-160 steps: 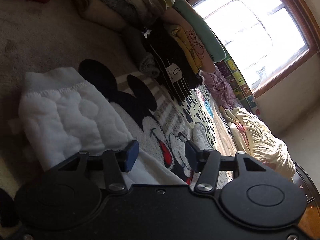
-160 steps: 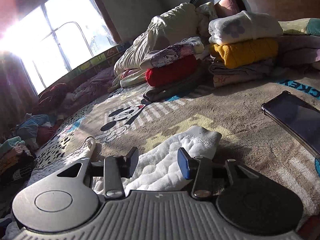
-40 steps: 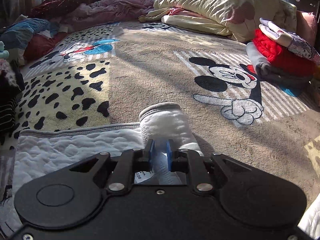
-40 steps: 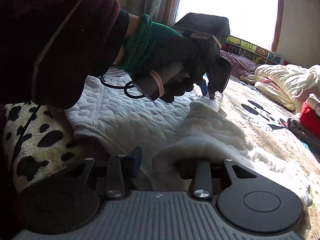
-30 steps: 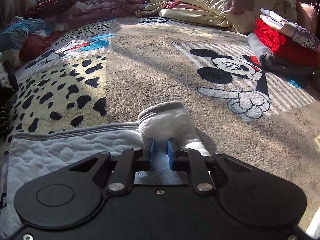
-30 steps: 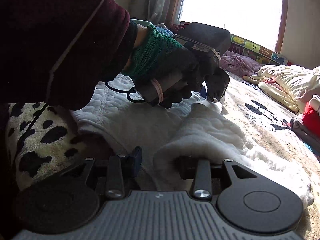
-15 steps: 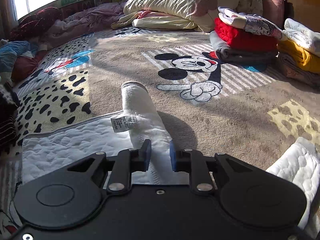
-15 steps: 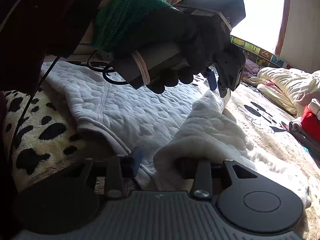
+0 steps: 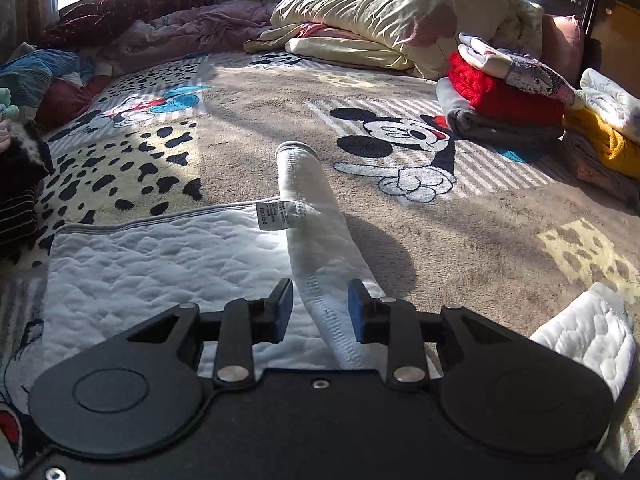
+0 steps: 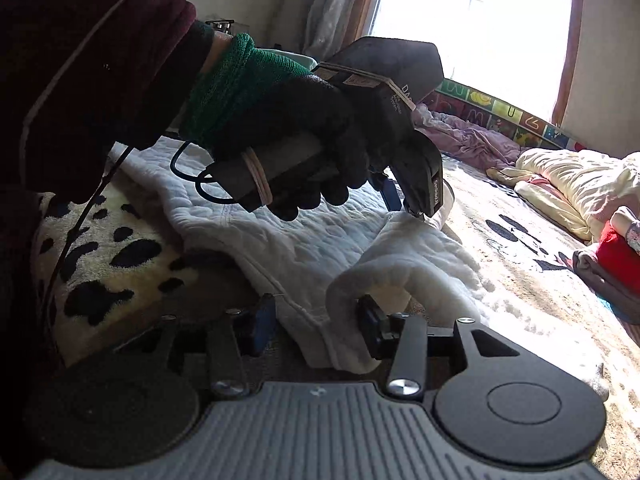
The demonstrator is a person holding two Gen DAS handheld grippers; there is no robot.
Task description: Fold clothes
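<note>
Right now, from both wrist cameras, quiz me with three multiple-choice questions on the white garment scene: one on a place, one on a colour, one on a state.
1. Where is the white quilted garment's sleeve?
A. Folded across the body
B. On the folded stack
C. Stretched straight over the cartoon-mouse blanket

2. Which colour is the folded knit above the grey garment?
A. Red
B. Green
C. Blue

3. How are the left gripper jaws?
A. Shut on the sleeve
B. Open
C. Out of view

Answers: C, the sleeve lies straight on the blanket; A, the knit is red; B, a gap shows beside both jaws.
</note>
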